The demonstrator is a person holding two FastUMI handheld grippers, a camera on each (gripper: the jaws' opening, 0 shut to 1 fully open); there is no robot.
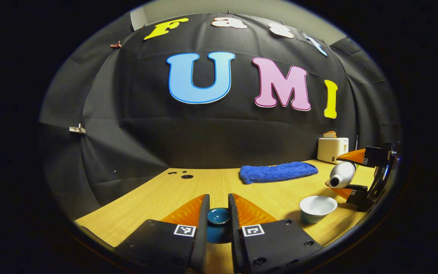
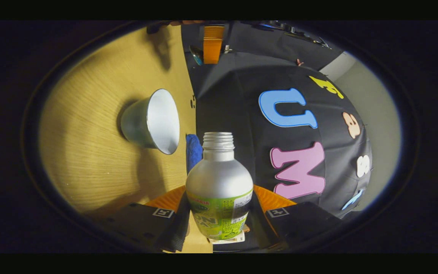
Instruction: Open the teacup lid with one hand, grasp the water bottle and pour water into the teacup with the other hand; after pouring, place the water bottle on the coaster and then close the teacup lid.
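Nearby, blue towel (image 1: 278, 172) beside toaster (image 1: 332, 149).

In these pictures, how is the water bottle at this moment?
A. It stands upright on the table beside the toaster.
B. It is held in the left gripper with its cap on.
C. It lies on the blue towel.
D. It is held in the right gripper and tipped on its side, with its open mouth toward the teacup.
D: in the left gripper view the right gripper holds the water bottle tilted, mouth above the teacup.
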